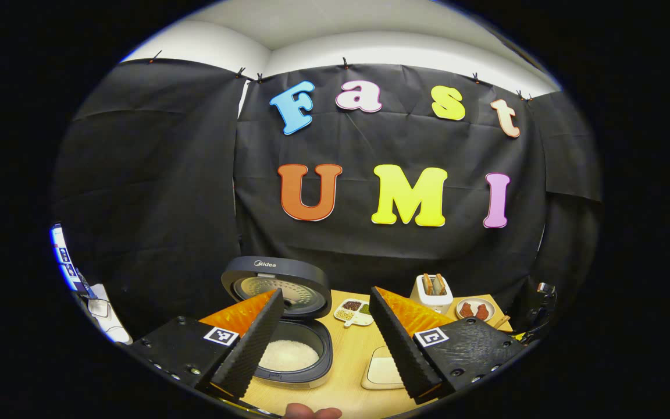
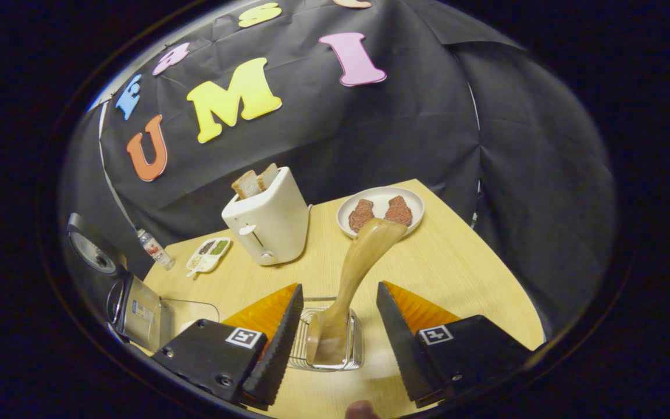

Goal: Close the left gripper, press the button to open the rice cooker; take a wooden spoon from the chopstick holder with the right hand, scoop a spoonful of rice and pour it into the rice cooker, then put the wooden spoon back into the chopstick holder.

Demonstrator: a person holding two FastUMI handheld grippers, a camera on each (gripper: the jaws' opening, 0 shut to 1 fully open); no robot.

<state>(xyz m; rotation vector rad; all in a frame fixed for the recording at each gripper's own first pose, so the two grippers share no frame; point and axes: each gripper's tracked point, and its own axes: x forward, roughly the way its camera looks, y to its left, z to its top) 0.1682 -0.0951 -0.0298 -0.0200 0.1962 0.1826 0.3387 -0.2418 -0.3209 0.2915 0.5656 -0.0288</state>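
The rice cooker (image 1: 297, 372) stands with its lid (image 1: 280, 279) raised, and white rice lies in its pot (image 1: 288, 355). My left gripper (image 1: 328, 343) hovers above the table's near edge, open and holding nothing; its left finger overlaps the pot. In the right gripper view the wooden spoon (image 2: 361, 262) stands in the wire chopstick holder (image 2: 356, 343), leaning toward the back. My right gripper (image 2: 335, 343) is open with a finger on each side of the holder, and neither touches the spoon. The cooker (image 2: 137, 311) sits at the far left edge.
A white toaster (image 2: 268, 218) with bread, a plate (image 2: 410, 201) of brown meat pieces, a divided dish (image 2: 207, 255) of grains and a small bottle (image 2: 153, 247) stand on the wooden table (image 2: 457, 273). A shallow white dish (image 1: 381, 369) lies right of the cooker.
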